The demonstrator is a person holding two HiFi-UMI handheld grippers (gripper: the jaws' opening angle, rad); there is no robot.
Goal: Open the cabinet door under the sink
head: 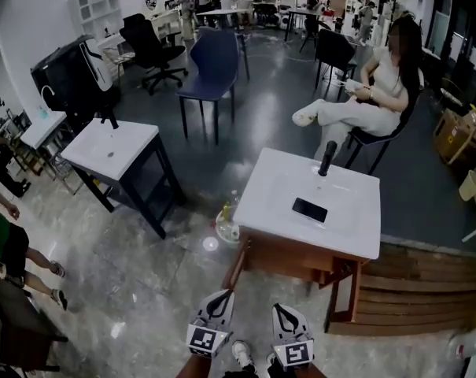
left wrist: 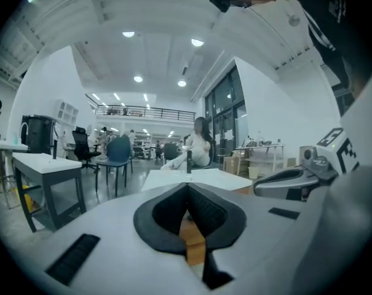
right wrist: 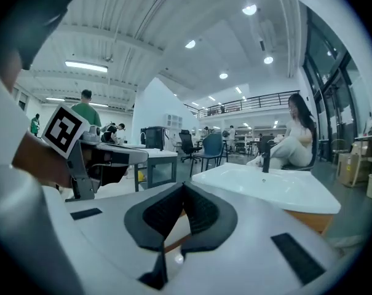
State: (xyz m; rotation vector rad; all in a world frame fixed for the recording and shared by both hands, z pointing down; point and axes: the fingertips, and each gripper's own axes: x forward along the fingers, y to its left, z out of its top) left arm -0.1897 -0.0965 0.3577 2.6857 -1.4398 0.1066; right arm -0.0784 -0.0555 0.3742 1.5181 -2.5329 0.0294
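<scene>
1. While our left tongs point(head: 219, 296) and right tongs point(head: 278, 309) sit pinched together, empty, the sink cabinet point(head: 293, 258) stands ahead, apart.
2. Beyond the left tongs, a panel point(head: 236, 264) may be its door ajar; reaching or done, we can't tell.

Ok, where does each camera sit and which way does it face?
Head view: on the person's head, looking steeply down at the white sink; left claw and right claw show at the bottom.
Left gripper view: on the left claw, facing the sink; right claw at right.
Right gripper view: on the right claw, facing the sink; left claw at left.
All share the faucet.
</scene>
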